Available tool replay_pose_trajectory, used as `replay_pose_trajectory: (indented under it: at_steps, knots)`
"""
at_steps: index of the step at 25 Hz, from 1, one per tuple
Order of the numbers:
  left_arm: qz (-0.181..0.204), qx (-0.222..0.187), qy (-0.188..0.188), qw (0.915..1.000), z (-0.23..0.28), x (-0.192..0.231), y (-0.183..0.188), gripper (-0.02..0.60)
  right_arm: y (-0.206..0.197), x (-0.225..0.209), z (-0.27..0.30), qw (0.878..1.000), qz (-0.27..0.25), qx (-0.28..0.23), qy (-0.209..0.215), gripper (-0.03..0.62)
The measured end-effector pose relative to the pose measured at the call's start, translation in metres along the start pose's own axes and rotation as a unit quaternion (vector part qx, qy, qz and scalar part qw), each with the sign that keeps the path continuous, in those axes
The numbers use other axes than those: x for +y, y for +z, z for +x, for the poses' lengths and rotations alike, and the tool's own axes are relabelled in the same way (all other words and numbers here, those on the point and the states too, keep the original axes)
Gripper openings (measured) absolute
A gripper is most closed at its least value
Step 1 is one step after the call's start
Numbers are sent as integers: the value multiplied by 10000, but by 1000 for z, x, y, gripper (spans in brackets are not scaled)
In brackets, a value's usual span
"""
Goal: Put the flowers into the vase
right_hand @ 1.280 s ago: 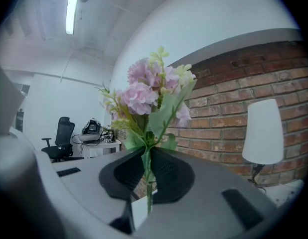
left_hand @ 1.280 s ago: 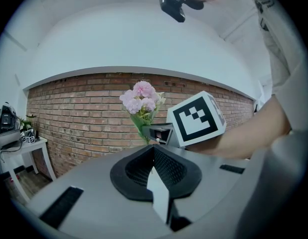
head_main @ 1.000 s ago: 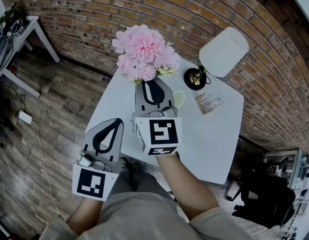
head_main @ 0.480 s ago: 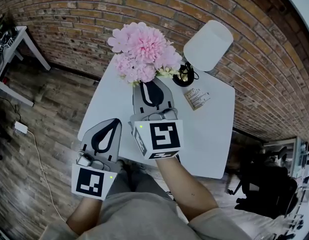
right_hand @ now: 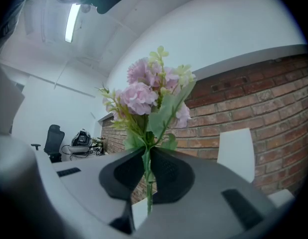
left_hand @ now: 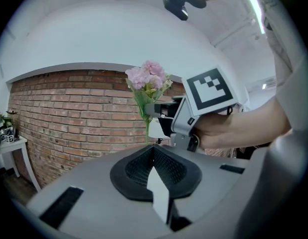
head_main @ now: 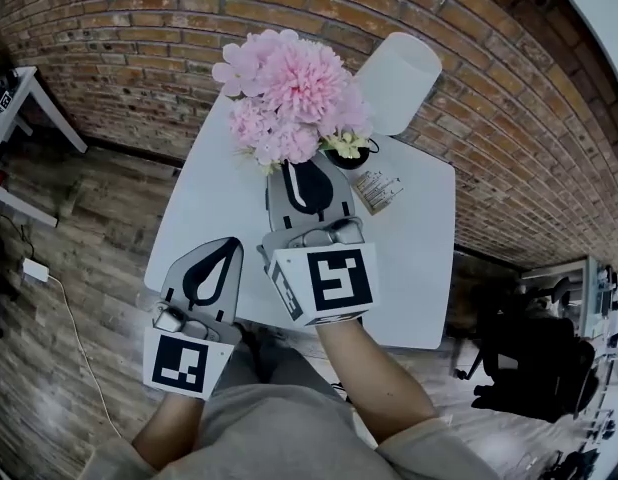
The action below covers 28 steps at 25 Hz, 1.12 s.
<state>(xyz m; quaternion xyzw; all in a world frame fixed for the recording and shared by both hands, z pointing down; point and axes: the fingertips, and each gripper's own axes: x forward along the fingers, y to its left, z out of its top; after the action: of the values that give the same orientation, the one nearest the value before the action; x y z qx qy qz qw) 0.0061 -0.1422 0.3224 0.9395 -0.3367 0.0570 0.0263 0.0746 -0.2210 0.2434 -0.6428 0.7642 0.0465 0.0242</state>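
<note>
Right gripper (head_main: 305, 171) has lifted the flowers (head_main: 289, 88) a bit compared with a second ago, so the pink heads now sit over the far edge of the white table (head_main: 209, 203) and overlap the lamp (head_main: 401, 76) at the table's back corner; its jaws are pinched narrow on the green stems, bouquet upright; left gripper (head_main: 225, 250) hangs over the table's near left edge, jaws closed together on nothing; small printed card (head_main: 377, 190) lies on the table beside the stems.

Left gripper (head_main: 225, 246) closed; right gripper (head_main: 303, 171) clamped, ahead.
</note>
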Motion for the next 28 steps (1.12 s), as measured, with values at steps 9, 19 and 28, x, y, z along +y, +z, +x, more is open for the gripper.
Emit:
replay_pose_trajectory:
  at_steps: [9, 19, 28]
  knots:
    - [10, 14, -243, 9997, 11, -15, 0, 2, 6, -24, -13, 9998, 43, -42, -212, 31]
    - [18, 10, -451, 9990, 24, -28, 1, 2, 11, -53, -23, 9990, 13, -89, -438, 31]
    - [52, 84, -516, 9986, 35, -26, -2, 2, -8, -72, -21, 9982, 64, -18, -588, 31]
